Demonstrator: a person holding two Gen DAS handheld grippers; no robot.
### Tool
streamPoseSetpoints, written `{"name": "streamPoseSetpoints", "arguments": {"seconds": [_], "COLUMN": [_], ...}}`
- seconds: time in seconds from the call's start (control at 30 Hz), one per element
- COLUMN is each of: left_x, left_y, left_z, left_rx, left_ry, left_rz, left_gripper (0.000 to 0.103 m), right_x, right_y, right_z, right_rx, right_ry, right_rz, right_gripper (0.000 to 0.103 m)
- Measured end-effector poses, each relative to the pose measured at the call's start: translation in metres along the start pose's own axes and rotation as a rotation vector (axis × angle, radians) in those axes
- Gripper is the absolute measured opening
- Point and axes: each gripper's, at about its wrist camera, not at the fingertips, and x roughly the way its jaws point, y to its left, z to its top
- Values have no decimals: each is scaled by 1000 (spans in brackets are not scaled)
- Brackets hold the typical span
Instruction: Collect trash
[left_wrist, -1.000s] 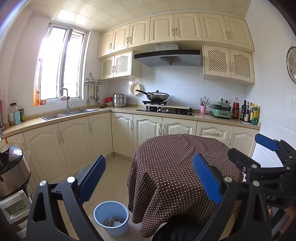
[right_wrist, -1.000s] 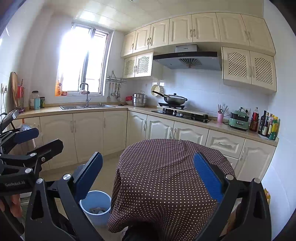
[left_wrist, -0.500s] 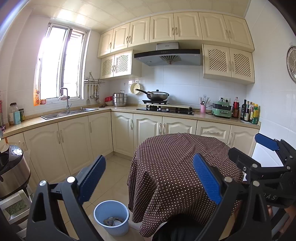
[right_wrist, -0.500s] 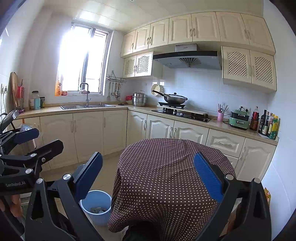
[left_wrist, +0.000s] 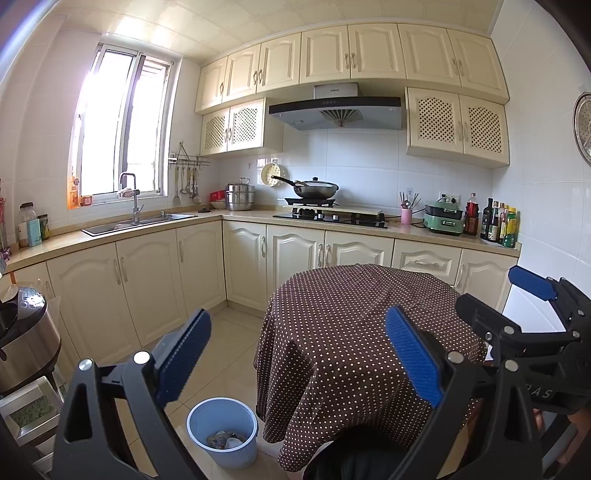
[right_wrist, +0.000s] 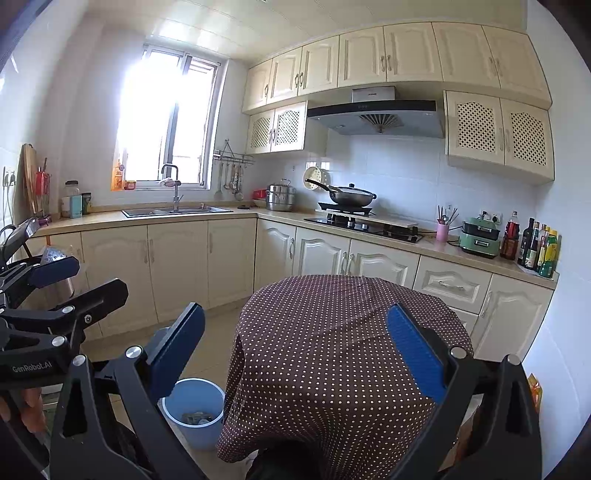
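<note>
A light blue waste bin (left_wrist: 222, 430) stands on the floor left of a round table with a brown dotted cloth (left_wrist: 362, 325); it holds some crumpled trash (left_wrist: 226, 440). The bin also shows in the right wrist view (right_wrist: 194, 410). My left gripper (left_wrist: 299, 354) is open and empty, held above the table's near edge. My right gripper (right_wrist: 295, 350) is open and empty, held over the same table (right_wrist: 343, 332). Each gripper shows at the edge of the other's view. I see no trash on the tablecloth.
Cream cabinets and a counter (left_wrist: 236, 216) run along the back and left, with a sink (left_wrist: 136, 221), a hob with a wok (left_wrist: 314, 190) and bottles (left_wrist: 498, 225). A steel cooker (left_wrist: 22, 332) stands at the left. Tiled floor (left_wrist: 221, 350) lies between table and cabinets.
</note>
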Motion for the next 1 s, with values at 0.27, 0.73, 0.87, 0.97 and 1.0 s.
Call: {"name": "streamPoseSetpoints", "arguments": {"seconds": [0.27,0.73,0.87,0.97,1.0], "left_x": [8,41,51,61,66], "left_y": [5,13,15,17,18], "left_z": [-5,-3,-2,-3,-4], "left_rx": [-5,-8,-11,-12,-11], "left_ry": [21,63,75,94,104], "left_rz": [11,20,28,39,44], "left_gripper": [93,93,93,93,93], "right_x": [13,49,61,71,75], "right_y": [0,2,0,-2,-2], "right_z": [-2,-1,-1,-3,-4], "right_rx": [7,12,15,19,20], "right_ry": [21,65,78,91,98], "right_rz": [25,36,40,43,43], "right_gripper": [96,96,96,96,96]}}
